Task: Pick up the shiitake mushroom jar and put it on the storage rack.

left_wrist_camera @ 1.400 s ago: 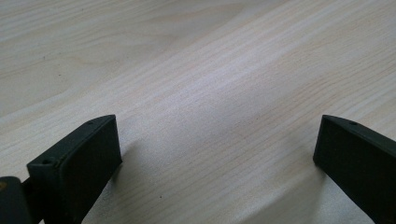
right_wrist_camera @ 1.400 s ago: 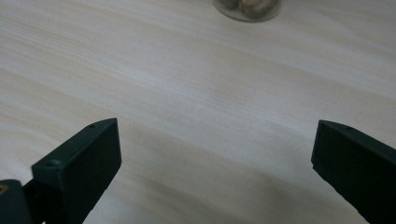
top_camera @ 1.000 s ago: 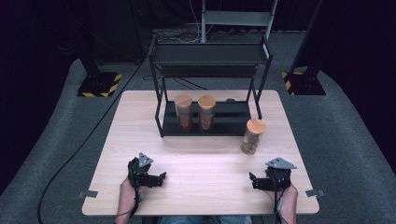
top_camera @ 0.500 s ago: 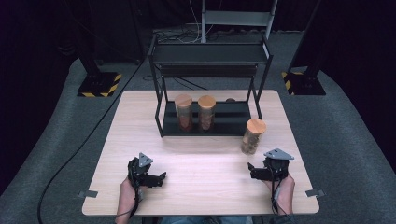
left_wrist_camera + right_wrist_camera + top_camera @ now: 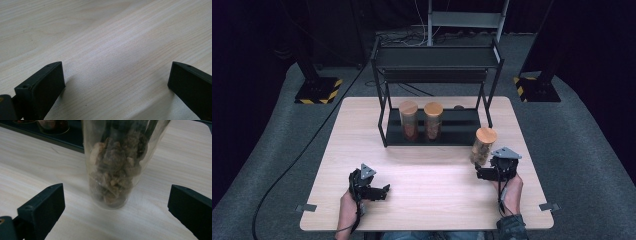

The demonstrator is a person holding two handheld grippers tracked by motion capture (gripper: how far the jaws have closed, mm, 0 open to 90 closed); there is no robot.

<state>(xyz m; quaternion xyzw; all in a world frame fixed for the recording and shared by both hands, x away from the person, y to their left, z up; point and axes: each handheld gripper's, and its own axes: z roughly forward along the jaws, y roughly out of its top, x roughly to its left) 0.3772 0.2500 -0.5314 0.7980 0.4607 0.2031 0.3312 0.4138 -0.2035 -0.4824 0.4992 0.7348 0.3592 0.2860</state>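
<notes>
Broadly, the worktop (image 5: 432,175) carries a black rack (image 5: 437,95). Just before the rack's right end stands a jar (image 5: 482,146) of brown bits, upright. Right claw (image 5: 482,173), spread and just opening wider, faces it without touching; left claw (image 5: 381,192) rests spread, empty.

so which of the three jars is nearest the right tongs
The jar on the table, standing outside the rack just ahead of the right tongs; the other two stand on the rack's shelf.
</notes>
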